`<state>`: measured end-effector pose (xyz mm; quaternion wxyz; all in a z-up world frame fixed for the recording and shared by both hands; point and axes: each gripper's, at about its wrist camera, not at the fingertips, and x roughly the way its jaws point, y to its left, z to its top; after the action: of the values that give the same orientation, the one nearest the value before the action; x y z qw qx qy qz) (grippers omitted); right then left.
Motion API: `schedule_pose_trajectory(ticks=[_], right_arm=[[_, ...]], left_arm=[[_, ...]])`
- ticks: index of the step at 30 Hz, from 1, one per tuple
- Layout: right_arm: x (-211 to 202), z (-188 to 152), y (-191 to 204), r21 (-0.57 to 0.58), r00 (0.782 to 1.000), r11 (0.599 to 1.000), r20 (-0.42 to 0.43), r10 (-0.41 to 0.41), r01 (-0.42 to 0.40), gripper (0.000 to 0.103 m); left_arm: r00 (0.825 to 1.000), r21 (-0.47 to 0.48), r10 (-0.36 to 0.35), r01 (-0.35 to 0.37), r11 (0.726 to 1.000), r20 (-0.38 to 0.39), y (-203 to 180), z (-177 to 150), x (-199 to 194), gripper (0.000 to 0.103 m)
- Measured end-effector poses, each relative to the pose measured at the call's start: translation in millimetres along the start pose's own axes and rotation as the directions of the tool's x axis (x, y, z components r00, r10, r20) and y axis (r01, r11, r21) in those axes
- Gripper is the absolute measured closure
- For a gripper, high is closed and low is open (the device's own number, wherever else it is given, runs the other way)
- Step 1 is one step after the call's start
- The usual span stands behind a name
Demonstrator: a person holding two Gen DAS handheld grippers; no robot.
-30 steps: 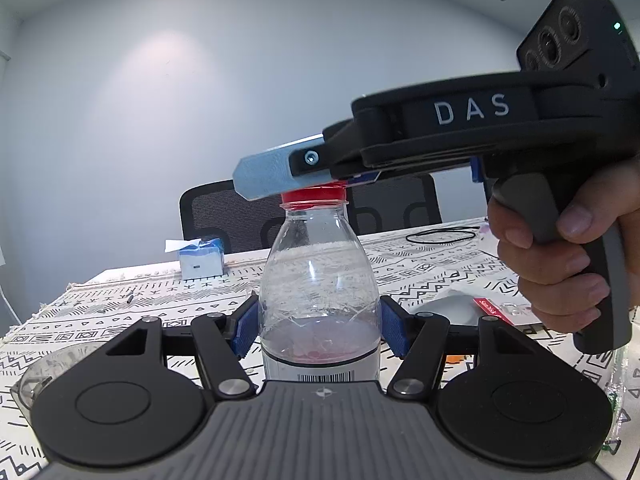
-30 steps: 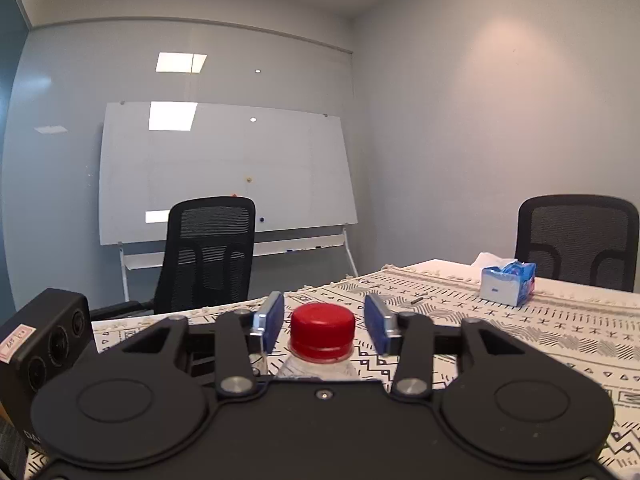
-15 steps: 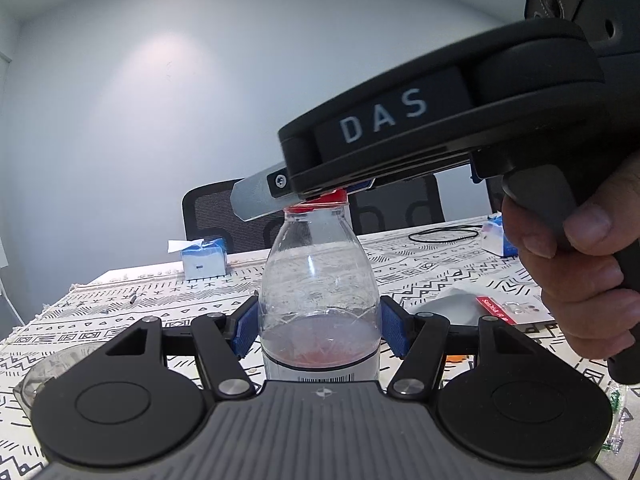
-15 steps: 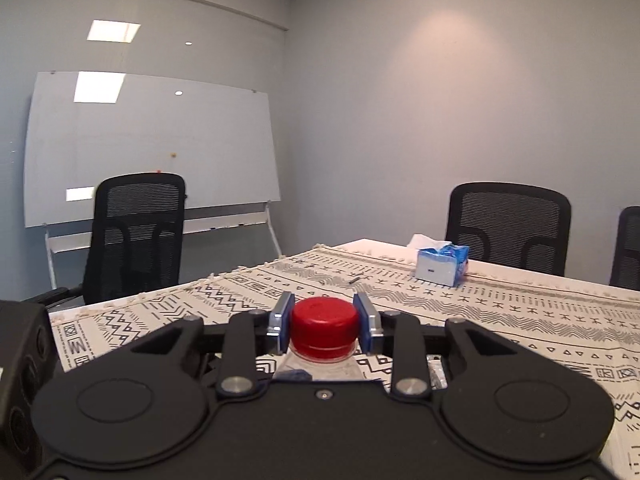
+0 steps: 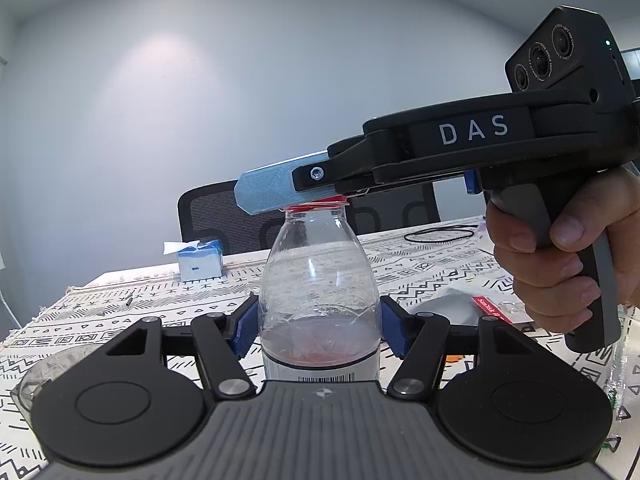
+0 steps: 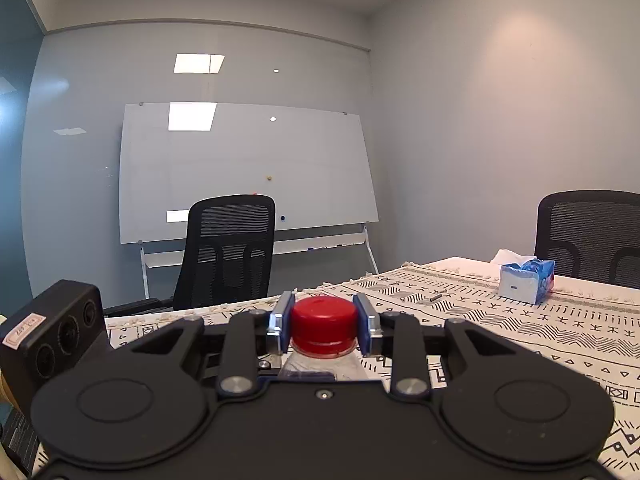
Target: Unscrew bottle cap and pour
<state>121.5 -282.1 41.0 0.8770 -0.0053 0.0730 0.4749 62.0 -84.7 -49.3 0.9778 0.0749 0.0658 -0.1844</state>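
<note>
A clear plastic bottle (image 5: 318, 292) with a little reddish liquid at the bottom stands upright on the patterned tablecloth. My left gripper (image 5: 318, 330) is shut on its body, blue pads on both sides. Its red cap (image 6: 323, 323) sits on the neck. My right gripper (image 6: 323, 326) is shut on the cap, pads touching both sides. In the left wrist view the right gripper (image 5: 280, 196) comes in from the right and hides most of the cap (image 5: 320, 207).
A clear cup (image 5: 40, 376) stands at the left edge. A blue tissue box (image 5: 200, 262) (image 6: 526, 280) sits farther back on the table. A black cable (image 5: 440, 236), a white packet (image 5: 452, 304) and black chairs (image 6: 228, 248) are around.
My right gripper closed from open onto the red cap, then swung around the bottle's axis while holding it. The left gripper and bottle stayed still.
</note>
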Motion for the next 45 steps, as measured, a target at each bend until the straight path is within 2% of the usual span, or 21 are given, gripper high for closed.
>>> schedule_pose_trajectory(ticks=[11, 12, 14, 18, 21, 24, 26, 28, 30, 32, 33, 35, 37, 40, 43, 45], right_arm=[[-0.3, 4.7, 0.2, -0.02, 1.0, 1.0, 0.0, 0.001, -0.001, 0.069], [-0.6, 6.2, 1.4, -0.019, 1.0, 1.0, 0.0, -0.012, 0.012, 0.068], [-1.2, 8.7, 3.9, -0.014, 0.999, 0.999, 0.003, -0.04, 0.04, 0.054], [3.5, 16.0, 21.2, -0.026, 0.991, 0.991, -0.009, -0.133, 0.133, 0.053], [9.2, 20.5, 35.4, -0.059, 0.977, 0.976, -0.028, -0.213, 0.211, 0.053], [21.1, 23.6, 39.4, -0.046, 0.964, 0.966, -0.059, -0.259, 0.256, 0.052], [31.1, 22.0, 39.8, -0.028, 0.949, 0.954, -0.096, -0.299, 0.298, 0.054], [39.1, 18.7, 41.0, -0.012, 0.936, 0.944, -0.126, -0.329, 0.33, 0.069], [42.7, 17.0, 44.9, -0.005, 0.927, 0.935, -0.129, -0.352, 0.355, 0.069], [43.0, 13.2, 47.2, -0.015, 0.927, 0.934, -0.122, -0.355, 0.356, 0.07], [42.9, 11.8, 46.3, -0.023, 0.931, 0.938, -0.115, -0.346, 0.346, 0.07], [40.8, 9.3, 35.1, -0.008, 0.955, 0.96, -0.1, -0.279, 0.28, 0.07], [37.1, 6.3, 20.9, -0.01, 0.979, 0.982, -0.077, -0.187, 0.186, 0.07], [32.6, 1.4, -1.7, -0.023, 0.999, 1.0, -0.028, -0.015, 0.014, 0.07], [29.3, -2.9, -27.5, -0.033, 0.985, 0.984, 0.007, 0.173, -0.173, 0.07], [31.1, -0.2, -33.2, -0.044, 0.975, 0.974, 0.003, 0.221, -0.221, 0.07]], left_arm=[[1.0, 0.006, 0.006, -0.006, 1.0, 0.007, -2.2, -0.3, -2.4, 0.044], [1.0, 0.007, 0.007, -0.007, 1.0, 0.008, -2.4, -0.3, -2.7, 0.044], [1.0, 0.009, 0.009, -0.009, 1.0, 0.009, -2.9, -0.3, -3.3, 0.044], [1.0, 0.02, 0.019, -0.02, 1.0, 0.01, -5.4, 0.0, -4.1, 0.044], [1.0, 0.029, 0.025, -0.025, 0.999, 0.004, -8.3, 0.6, -3.8, 0.044], [1.0, 0.028, 0.026, -0.026, 0.999, 0.0, -8.7, 1.0, -3.5, 0.044], [0.999, 0.026, 0.033, -0.033, 0.999, 0.001, -8.4, 1.3, -4.0, 0.044], [0.999, 0.019, 0.033, -0.033, 0.999, -0.001, -7.0, 1.5, -3.4, 0.044], [1.0, 0.011, 0.026, -0.026, 1.0, 0.001, -5.3, 1.6, -3.6, 0.044], [1.0, 0.001, 0.019, -0.019, 1.0, -0.002, -3.4, 1.7, -3.1, 0.044], [1.0, -0.003, 0.015, -0.015, 1.0, -0.003, -2.4, 1.8, -2.7, 0.045], [1.0, -0.014, 0.006, -0.006, 1.0, -0.004, 0.1, 2.0, -2.0, 0.045], [1.0, -0.031, -0.005, 0.005, 1.0, -0.004, 3.5, 2.0, -1.4, 0.045], [1.0, -0.047, -0.022, 0.022, 0.999, -0.005, 7.2, 1.9, -1.3, 0.046], [0.999, -0.055, -0.034, 0.033, 0.998, -0.006, 9.7, 2.1, -0.1, 0.046], [0.999, -0.066, -0.039, 0.038, 0.997, -0.006, 12.0, 2.0, -0.3, 0.046]])
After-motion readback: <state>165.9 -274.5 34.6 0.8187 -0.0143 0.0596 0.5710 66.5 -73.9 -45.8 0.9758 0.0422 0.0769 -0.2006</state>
